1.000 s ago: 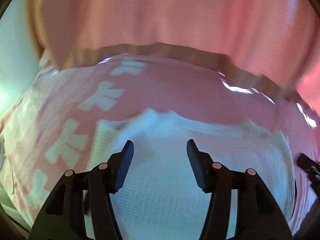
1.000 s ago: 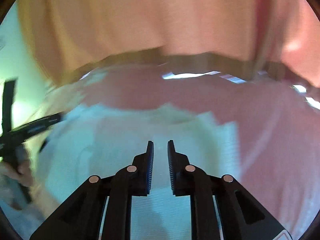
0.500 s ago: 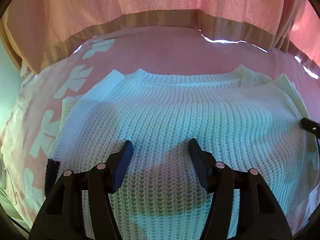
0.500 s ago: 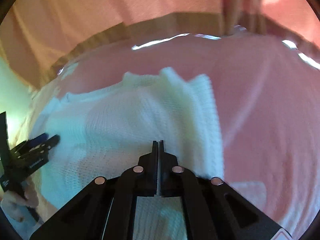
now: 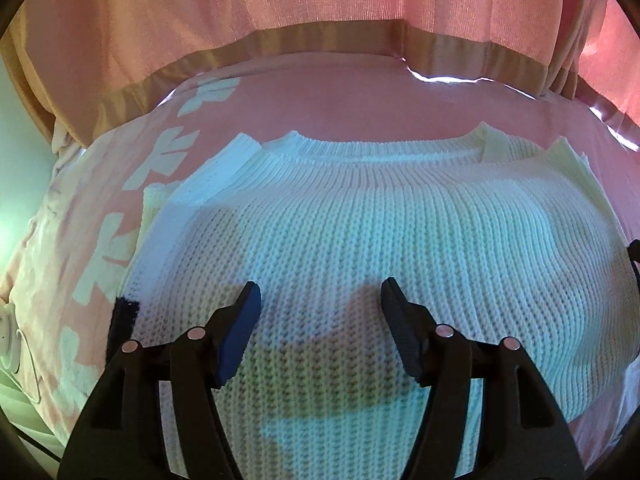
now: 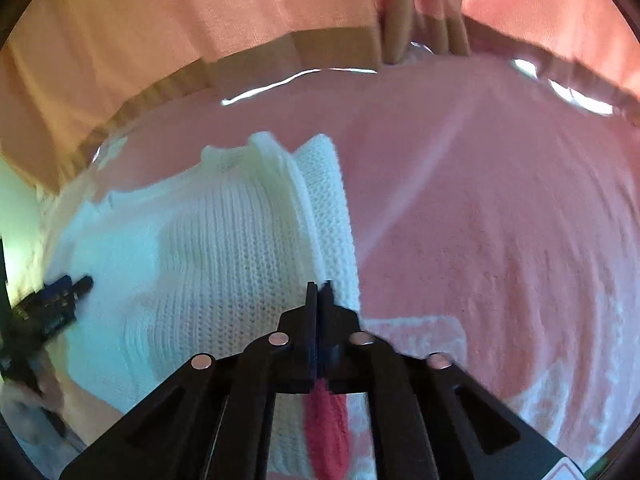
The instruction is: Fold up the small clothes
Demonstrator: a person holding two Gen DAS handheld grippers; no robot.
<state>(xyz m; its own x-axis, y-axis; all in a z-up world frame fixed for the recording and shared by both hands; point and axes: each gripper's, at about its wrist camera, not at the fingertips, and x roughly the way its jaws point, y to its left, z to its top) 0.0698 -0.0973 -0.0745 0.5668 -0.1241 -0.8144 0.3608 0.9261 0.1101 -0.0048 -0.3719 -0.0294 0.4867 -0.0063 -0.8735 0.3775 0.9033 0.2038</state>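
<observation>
1. The white rib-knit sweater [image 5: 384, 240] is laid flat on a pink bedcover with a pale printed pattern [image 5: 100, 216], its neckline toward the pink curtain with a tan hem band [image 5: 320, 4] at the far edge.
2. Both side portions appear already folded inward: layered edges are seen at the left [image 5: 240, 152] and right [image 6: 328, 208] shoulders. The fold is judged roughly halfway done; a lengthwise fold from hem to neck is presumed left.
3. The long axis is judged to run from the near hem to the far collar.
4. The left gripper [image 5: 320, 320] is opening above the knit, with nothing pinched.
5. The right gripper [image 6: 319, 292] is closed at the sweater's right edge; whether fabric is caught cannot be told.
</observation>
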